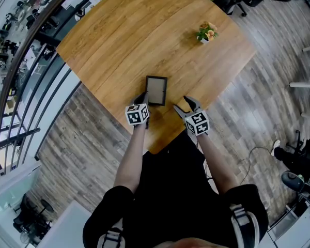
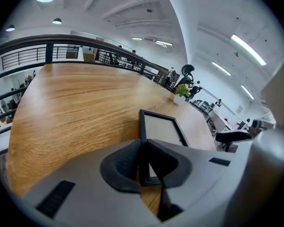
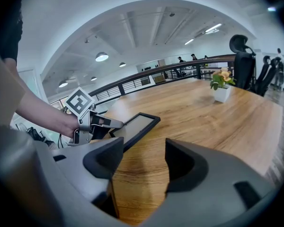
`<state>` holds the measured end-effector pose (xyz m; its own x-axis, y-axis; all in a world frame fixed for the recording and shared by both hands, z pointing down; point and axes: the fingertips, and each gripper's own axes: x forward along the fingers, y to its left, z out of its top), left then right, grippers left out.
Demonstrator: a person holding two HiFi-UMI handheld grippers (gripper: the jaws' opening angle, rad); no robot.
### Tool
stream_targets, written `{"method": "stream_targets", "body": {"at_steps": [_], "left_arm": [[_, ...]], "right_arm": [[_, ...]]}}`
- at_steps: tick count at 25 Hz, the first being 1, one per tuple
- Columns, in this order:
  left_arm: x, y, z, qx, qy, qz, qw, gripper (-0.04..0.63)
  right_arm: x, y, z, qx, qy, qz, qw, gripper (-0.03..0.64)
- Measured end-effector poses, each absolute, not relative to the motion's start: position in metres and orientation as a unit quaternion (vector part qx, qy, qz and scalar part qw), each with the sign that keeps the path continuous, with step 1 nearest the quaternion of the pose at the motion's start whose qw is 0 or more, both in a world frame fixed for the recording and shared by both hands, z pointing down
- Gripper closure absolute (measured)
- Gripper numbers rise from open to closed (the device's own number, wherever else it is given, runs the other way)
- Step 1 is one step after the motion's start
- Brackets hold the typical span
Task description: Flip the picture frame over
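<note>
A black picture frame [image 1: 156, 90] with a pale grey panel facing up lies on the wooden table [image 1: 119, 40], close to its near edge. My left gripper [image 1: 143, 99] is shut on the frame's near left corner; in the left gripper view both pads press on the thin black edge [image 2: 143, 141]. The right gripper view shows the frame [image 3: 137, 126] from the side, with that left gripper [image 3: 102, 123] clamped on its end. My right gripper [image 1: 183, 104] stands open just right of the frame, nothing between its fingers [image 3: 104, 157], only bare tabletop.
A small potted plant [image 1: 206, 32] with orange flowers stands at the table's far right. The table's pointed front corner [image 1: 152, 150] lies just below my hands. Office chairs [image 3: 244, 56] stand beyond the table's right side, and a railing [image 1: 20, 71] runs along the left.
</note>
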<state>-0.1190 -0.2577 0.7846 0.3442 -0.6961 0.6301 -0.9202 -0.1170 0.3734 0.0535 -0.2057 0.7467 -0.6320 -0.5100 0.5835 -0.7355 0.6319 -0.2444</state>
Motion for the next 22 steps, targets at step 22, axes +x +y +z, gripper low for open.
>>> {"method": "stream_targets", "body": {"at_steps": [22], "left_arm": [[-0.132,-0.215,0.730,0.749,-0.560,0.122,0.332,0.537]], "right_arm": [[0.005,-0.174,0.719,0.341,-0.890,0.225,0.201,0.348]]}}
